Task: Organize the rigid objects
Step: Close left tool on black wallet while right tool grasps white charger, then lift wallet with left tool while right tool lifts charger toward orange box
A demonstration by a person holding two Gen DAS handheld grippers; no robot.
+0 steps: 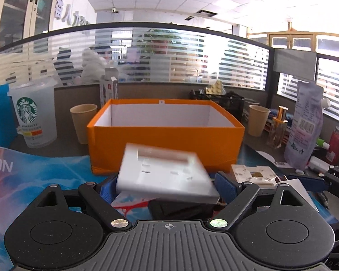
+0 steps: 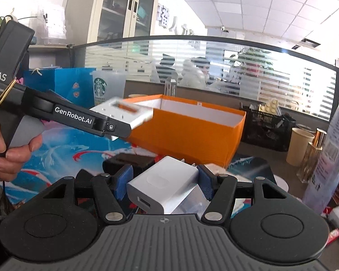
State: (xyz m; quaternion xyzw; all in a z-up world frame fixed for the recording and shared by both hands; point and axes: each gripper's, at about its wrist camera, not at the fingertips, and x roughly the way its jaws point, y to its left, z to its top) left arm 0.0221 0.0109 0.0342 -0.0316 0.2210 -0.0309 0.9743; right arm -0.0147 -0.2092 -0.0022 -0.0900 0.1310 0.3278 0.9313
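My left gripper (image 1: 167, 186) is shut on a white wall socket plate (image 1: 165, 172), held tilted above the mat just in front of the open orange box (image 1: 167, 144). From the right wrist view the same plate (image 2: 122, 113) hangs at the box's (image 2: 192, 133) near left corner. My right gripper (image 2: 166, 181) is shut on a white USB charger (image 2: 162, 187), lifted above the mat, short of the box. The box looks empty inside. A black flat object (image 2: 133, 161) lies on the mat under the grippers.
A Starbucks cup (image 1: 35, 115), paper cups (image 1: 82, 122) (image 1: 257, 119), a white pouch (image 1: 305, 124), a red can (image 1: 336, 144), a gold perfume bottle (image 1: 279, 126) and a black wire basket (image 2: 266, 131) stand around the box. Another socket part (image 1: 253, 174) lies on the right.
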